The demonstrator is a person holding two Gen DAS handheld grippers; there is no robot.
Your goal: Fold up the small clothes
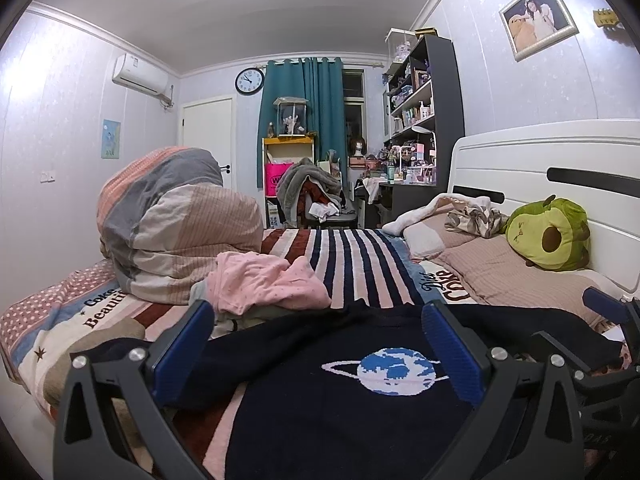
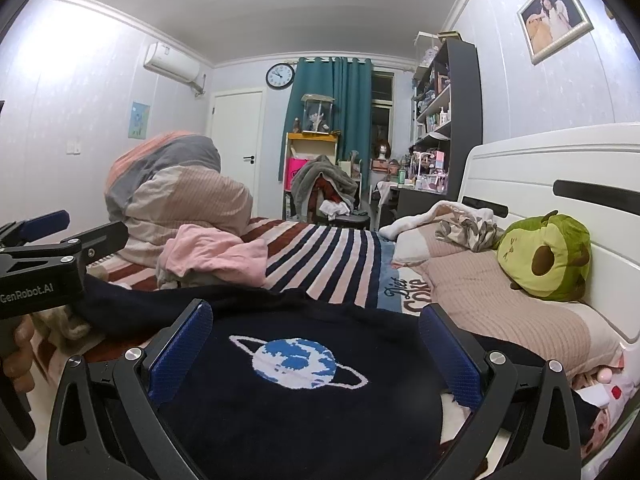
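Nearest, left gripper [image 1: 316, 340] with blue-padded fingers [image 1: 182, 344] spread wide, nothing between them, poised over the navy sweater [image 1: 320, 412]. Likewise right gripper [image 2: 316, 340], fingers [image 2: 182, 346] apart and empty above the same garment. Sweater spread flat on the near part of the striped blanket [image 1: 352, 260], its blue ringed-planet motif [image 1: 394, 370] face up. In the right wrist view, left gripper at the left edge, lying on the sweater's left side, a hand [image 2: 20, 354] on its grip. Just beyond the sweater, crumpled pink garment [image 1: 264, 282]. Farther left, rolled duvet [image 1: 172, 220]; far right, avocado plush [image 1: 550, 234] against the white headboard [image 1: 540, 160]. Farthest, teal curtain [image 1: 316, 104] and wall clock [image 1: 249, 81].
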